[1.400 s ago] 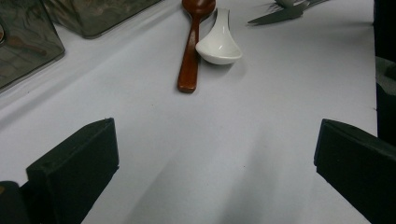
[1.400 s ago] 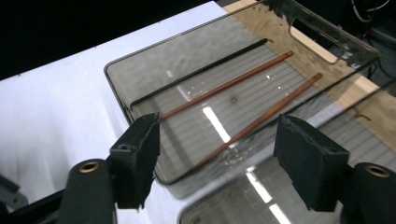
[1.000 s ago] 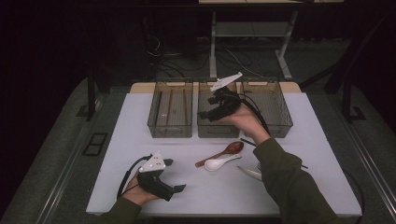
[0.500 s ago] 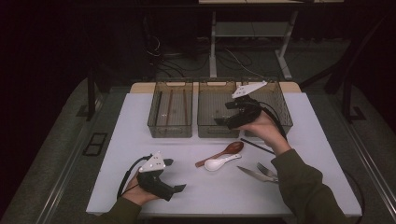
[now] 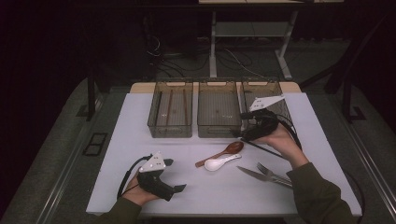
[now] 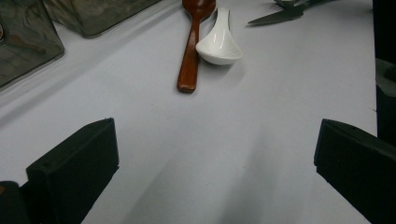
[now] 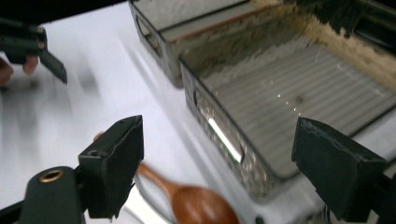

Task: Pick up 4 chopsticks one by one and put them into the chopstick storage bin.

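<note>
My right gripper (image 5: 239,125) is open and holds nothing, hovering by the front wall of the middle bin (image 5: 219,126). In the right gripper view its jaws (image 7: 224,168) frame that bin's bare ribbed floor (image 7: 289,93), with the brown wooden spoon (image 7: 196,203) below. The wooden spoon (image 5: 224,152) and a white ceramic spoon (image 5: 220,162) lie side by side at the table's middle. My left gripper (image 5: 173,175) rests open near the front left edge. In the left gripper view (image 6: 215,158) the wooden spoon (image 6: 191,46) and the white spoon (image 6: 218,42) lie ahead.
Three smoky translucent bins stand in a row at the back: the left bin (image 5: 170,128) holds chopsticks, and the right bin (image 5: 275,100) is partly behind my right hand. A knife (image 5: 254,174) and a fork (image 5: 273,173) lie at the front right.
My right gripper has moved from above the middle bin to the right and back toward the person, lower by the bins' front. The left gripper has stayed put.
</note>
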{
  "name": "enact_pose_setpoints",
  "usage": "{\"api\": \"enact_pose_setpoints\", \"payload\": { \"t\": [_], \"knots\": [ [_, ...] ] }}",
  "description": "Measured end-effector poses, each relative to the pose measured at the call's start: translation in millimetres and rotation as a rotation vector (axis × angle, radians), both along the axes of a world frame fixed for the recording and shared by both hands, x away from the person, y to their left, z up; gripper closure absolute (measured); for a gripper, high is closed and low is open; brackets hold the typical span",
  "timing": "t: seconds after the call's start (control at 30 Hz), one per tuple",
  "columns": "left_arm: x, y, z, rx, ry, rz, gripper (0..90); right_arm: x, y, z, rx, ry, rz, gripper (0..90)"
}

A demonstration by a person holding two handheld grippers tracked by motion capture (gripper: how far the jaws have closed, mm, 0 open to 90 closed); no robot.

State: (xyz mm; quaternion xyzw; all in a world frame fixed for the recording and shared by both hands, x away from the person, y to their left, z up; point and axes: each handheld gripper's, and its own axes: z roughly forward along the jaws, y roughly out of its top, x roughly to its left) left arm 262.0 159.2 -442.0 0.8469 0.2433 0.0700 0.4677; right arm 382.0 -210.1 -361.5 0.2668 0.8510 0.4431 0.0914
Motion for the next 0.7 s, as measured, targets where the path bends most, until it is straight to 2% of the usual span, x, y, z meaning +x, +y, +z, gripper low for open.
{"api": "enact_pose_setpoints", "payload": {
  "t": [0.23,0.47,0.7],
  "knots": [
    [-0.7,0.9,0.7,-0.005,-0.002,0.003,0.0,-12.4,-19.4,-13.2,-0.045,0.025,-0.004,16.7],
    [-0.8,0.6,0.8,-0.002,0.0,-0.002,0.0,-26.3,-45.3,-24.5,-0.067,0.04,-0.017,17.2],
    [-1.0,0.6,1.0,-0.003,-0.003,-0.001,0.0,-33.2,-74.6,-34.8,-0.077,0.069,-0.046,24.8]
  ]
}}
